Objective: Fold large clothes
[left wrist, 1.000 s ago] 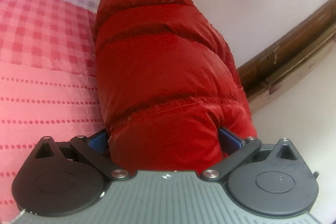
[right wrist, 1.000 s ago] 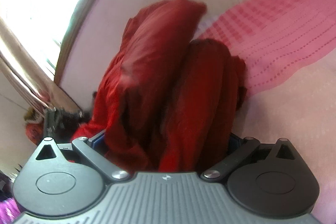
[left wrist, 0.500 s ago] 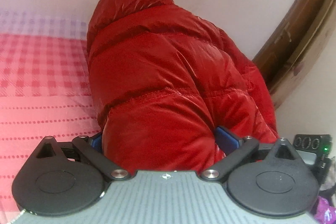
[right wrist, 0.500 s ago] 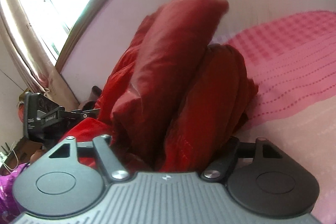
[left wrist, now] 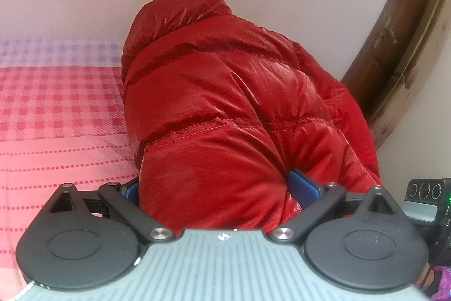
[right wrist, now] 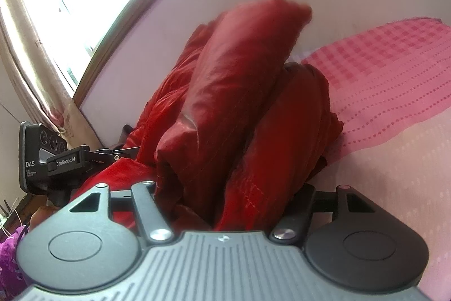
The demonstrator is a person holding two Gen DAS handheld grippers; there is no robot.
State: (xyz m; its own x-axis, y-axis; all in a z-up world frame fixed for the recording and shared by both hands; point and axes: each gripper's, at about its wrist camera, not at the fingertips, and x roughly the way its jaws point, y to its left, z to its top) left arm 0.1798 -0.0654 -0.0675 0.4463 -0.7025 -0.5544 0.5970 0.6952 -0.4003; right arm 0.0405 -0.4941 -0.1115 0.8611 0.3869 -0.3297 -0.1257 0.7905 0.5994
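A shiny red puffer jacket (left wrist: 225, 109) is bunched up over a pink checked bedspread (left wrist: 56, 103). My left gripper (left wrist: 217, 188) is shut on a thick fold of the jacket; one blue pad (left wrist: 303, 185) shows at the right, the other is mostly hidden. In the right wrist view the jacket (right wrist: 239, 103) hangs in two thick folds in front of my right gripper (right wrist: 225, 196), whose linkages now stand spread wide around the fabric; its fingertips are hidden. The left gripper's body (right wrist: 50, 157) shows at that view's left.
A pale wall stands behind the bed. A dark wooden frame (left wrist: 394, 33) runs up the right of the left wrist view. A bright window with a curtain (right wrist: 42, 33) fills the upper left of the right wrist view. Purple cloth (right wrist: 11, 258) lies low left.
Both grippers have swung with the jacket toward the wall and window. The right gripper's linkages have spread apart, from closed on the fabric to wide.
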